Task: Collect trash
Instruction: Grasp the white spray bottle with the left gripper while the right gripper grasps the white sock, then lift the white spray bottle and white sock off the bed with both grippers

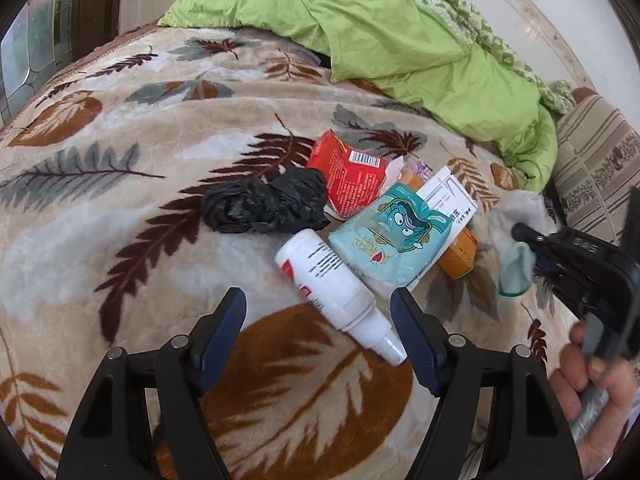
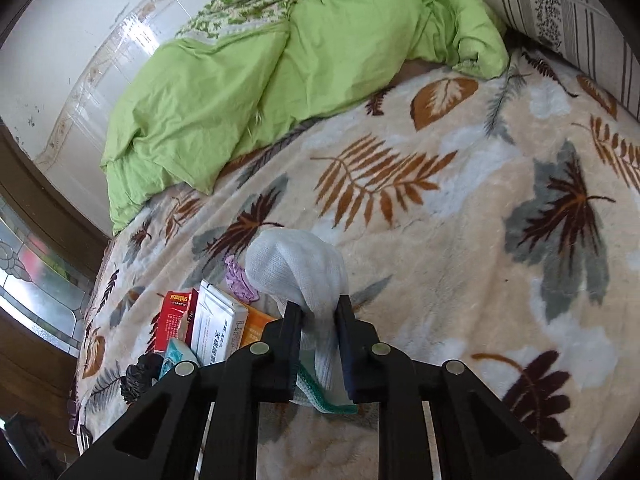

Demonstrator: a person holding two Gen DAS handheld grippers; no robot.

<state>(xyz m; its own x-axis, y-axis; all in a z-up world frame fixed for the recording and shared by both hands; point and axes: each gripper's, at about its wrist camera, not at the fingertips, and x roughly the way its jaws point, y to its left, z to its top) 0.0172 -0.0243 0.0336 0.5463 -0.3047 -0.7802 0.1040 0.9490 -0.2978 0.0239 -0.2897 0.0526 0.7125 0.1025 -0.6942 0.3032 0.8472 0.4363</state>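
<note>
A heap of trash lies on the leaf-print blanket (image 1: pixel 120 160): a crumpled black plastic bag (image 1: pixel 264 204), a red carton (image 1: pixel 348 176), a teal cartoon pouch (image 1: pixel 392 236), a white box (image 1: pixel 452 200), an orange box (image 1: pixel 460 256) and a white bottle (image 1: pixel 324 276). My left gripper (image 1: pixel 318 300) is open, its fingers on either side of the bottle's cap end without touching it. To the right of the heap, my right gripper (image 2: pixel 318 312) is shut on a white mesh cloth (image 2: pixel 296 272) with a green edge. This cloth (image 1: pixel 516 268) also shows in the left wrist view.
A green quilt (image 2: pixel 280 72) is bunched along the tiled wall behind the heap. A striped pillow (image 1: pixel 592 168) lies at the bed's right end. A person's hand (image 1: pixel 588 384) grips the right tool's handle. A small purple scrap (image 2: pixel 238 280) sits by the boxes.
</note>
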